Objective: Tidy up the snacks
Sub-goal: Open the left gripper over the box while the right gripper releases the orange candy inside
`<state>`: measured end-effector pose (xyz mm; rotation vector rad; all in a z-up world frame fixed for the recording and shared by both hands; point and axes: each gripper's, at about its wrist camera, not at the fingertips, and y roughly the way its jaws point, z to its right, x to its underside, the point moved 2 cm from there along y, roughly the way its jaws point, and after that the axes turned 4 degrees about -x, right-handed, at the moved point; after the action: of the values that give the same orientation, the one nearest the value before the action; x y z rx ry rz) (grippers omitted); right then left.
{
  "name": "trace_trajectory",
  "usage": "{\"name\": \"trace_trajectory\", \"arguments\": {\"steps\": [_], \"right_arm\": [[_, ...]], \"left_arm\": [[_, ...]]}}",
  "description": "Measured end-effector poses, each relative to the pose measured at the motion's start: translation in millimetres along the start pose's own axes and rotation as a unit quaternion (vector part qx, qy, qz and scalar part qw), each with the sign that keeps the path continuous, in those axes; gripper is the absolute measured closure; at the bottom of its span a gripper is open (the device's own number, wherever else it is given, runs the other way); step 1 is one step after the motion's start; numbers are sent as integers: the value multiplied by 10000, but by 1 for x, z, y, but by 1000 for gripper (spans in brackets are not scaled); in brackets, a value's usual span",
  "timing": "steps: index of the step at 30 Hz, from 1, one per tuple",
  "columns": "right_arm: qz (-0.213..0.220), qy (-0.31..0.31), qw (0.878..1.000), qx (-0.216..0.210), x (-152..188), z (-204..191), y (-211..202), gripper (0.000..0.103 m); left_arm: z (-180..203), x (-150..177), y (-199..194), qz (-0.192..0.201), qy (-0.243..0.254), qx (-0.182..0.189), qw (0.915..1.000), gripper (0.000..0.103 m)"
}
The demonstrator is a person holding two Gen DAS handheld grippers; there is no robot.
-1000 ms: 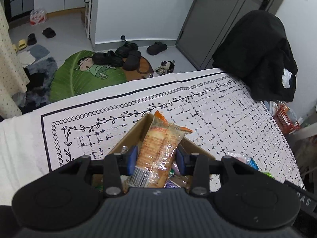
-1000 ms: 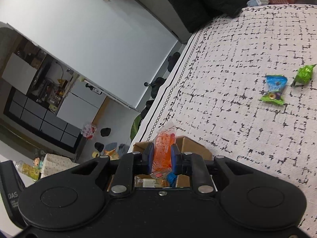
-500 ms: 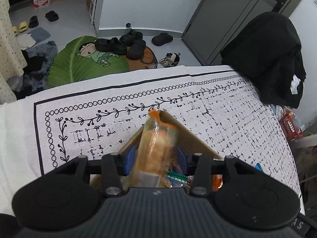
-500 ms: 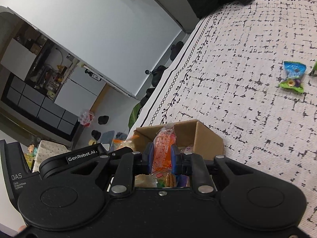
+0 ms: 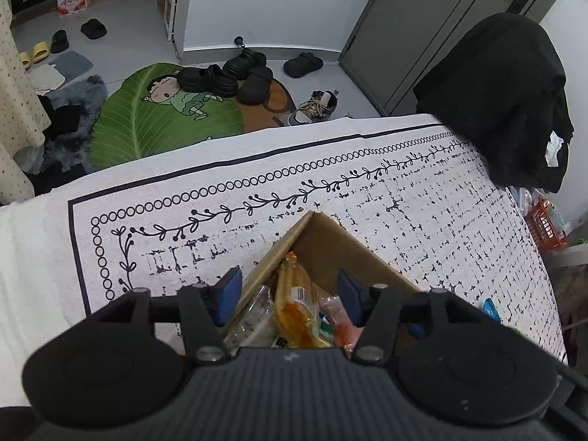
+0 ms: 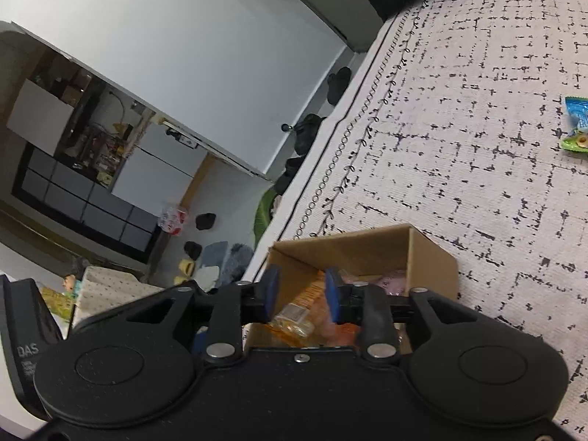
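Left tool (image 5: 290, 296): jaws opening, blue pads clear on both sides of an orange snack packet (image 5: 294, 305) standing on end in the cardboard box (image 5: 330, 242). No pad contact visible; packet looks released, leaning among other wrappers.

Right tool (image 6: 299, 296): jaws opening too, narrower gap, poised over the same box (image 6: 430, 257). An orange packet (image 6: 297, 312) seen between the pads, lying in the box, seemingly not pinched.

Box open-topped, part filled with mixed wrappers, sitting on the patterned cloth of the bench (image 5: 422, 202).

Still loose: a blue-and-green snack packet (image 6: 577, 125) well apart from the box, near the right edge of the right wrist view.

Handling, judged: film pouches, light, crinkly, slick; soft contents likely crushable. Best taken across the flat middle or by a crimped end seal, with light squeeze. Likely to slide on the cloth if nudged.
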<state>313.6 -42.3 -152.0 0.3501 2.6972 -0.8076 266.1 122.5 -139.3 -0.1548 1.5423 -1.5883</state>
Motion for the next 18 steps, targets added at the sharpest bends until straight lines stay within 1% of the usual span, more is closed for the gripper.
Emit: {"name": "trace_trajectory", "arguments": {"steps": [2, 4, 6, 8, 10, 13, 15, 18], "right_arm": [[27, -22, 10000, 47, -1, 0, -3, 71], [3, 27, 10000, 90, -2, 3, -5, 70], [0, 56, 9999, 143, -3, 5, -7, 66], [24, 55, 9996, 259, -5, 8, -11, 57], [52, 70, 9994, 337, -7, 10, -17, 55], [122, 104, 9991, 393, -11, 13, -28, 47], [182, 98, 9988, 455, -14, 15, -35, 44], [262, 93, 9982, 523, -17, 18, -47, 34]], "left_arm": [[1, 0, -1, -8, 18, -10, 10000, 37], [3, 1, -2, -10, 57, -21, 10000, 34], [4, 3, -4, -14, 91, -13, 10000, 30], [6, 5, -8, -3, 104, 28, 9999, 24], [8, 7, -11, 9, 123, 29, 9999, 23], [13, 12, -16, -5, 148, -31, 9999, 21], [18, 15, -21, 21, 178, 3, 9998, 21], [26, 21, -27, 83, 257, 35, 9996, 17]]}}
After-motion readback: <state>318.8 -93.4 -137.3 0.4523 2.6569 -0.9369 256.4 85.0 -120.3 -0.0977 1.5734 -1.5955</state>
